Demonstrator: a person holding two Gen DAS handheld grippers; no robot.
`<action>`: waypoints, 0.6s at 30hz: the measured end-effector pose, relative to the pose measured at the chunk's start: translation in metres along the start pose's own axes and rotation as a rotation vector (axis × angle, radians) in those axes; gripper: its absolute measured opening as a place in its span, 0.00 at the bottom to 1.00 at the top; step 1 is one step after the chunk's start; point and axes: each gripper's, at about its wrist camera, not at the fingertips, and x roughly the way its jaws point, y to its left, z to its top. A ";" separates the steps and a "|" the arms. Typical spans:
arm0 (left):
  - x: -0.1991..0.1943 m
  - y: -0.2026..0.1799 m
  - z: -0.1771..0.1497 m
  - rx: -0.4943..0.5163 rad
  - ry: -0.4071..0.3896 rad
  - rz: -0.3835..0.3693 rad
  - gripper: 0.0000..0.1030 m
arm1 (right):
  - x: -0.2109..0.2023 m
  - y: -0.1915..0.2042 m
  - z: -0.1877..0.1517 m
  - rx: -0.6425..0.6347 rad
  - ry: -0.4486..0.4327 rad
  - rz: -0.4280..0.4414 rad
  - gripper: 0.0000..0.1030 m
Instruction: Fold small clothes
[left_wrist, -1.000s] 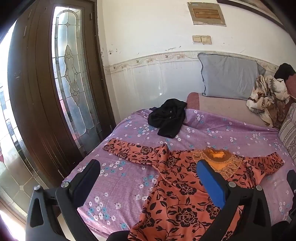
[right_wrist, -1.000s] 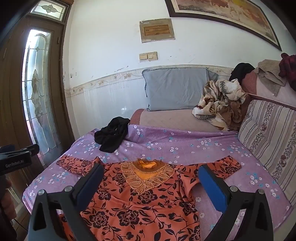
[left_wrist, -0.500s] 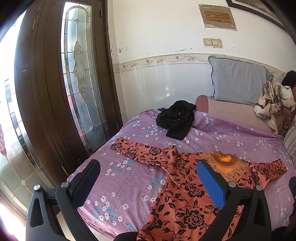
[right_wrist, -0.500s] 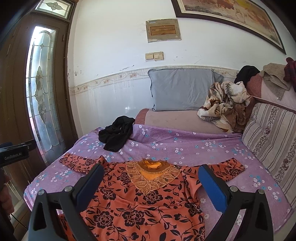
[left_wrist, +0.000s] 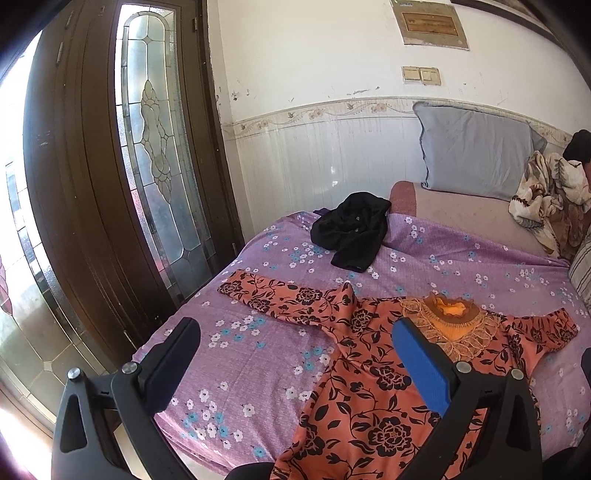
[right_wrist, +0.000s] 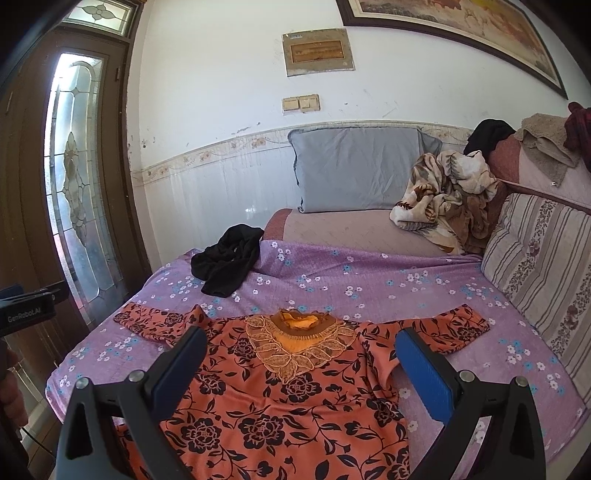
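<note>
An orange dress with black flowers (left_wrist: 369, 387) lies spread flat on the purple floral bedsheet (left_wrist: 266, 350), sleeves out to both sides, gold lace collar toward the wall. It also shows in the right wrist view (right_wrist: 288, 406). My left gripper (left_wrist: 295, 354) is open and empty, held above the dress's left sleeve side. My right gripper (right_wrist: 301, 365) is open and empty, held above the chest of the dress. A crumpled black garment (left_wrist: 351, 230) lies farther back on the sheet; it also shows in the right wrist view (right_wrist: 225, 264).
A grey pillow (right_wrist: 358, 166) leans on the wall. A crumpled beige blanket (right_wrist: 450, 195) lies at the back right, and a striped cushion (right_wrist: 543, 273) is along the right. A brown door with glass panel (left_wrist: 155, 155) stands left of the bed.
Both grippers have drawn back and turned slightly; the left view has swung left, so the dress sits more to the right. Both stay open.
</note>
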 end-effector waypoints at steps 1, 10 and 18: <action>0.001 -0.001 0.000 0.003 0.001 0.000 1.00 | 0.001 -0.001 0.000 0.002 0.000 -0.001 1.00; 0.022 -0.024 0.002 0.040 0.023 0.004 1.00 | 0.027 -0.021 0.003 0.047 0.013 -0.016 1.00; 0.060 -0.066 -0.002 0.096 0.073 -0.008 1.00 | 0.078 -0.075 -0.002 0.180 0.069 -0.041 1.00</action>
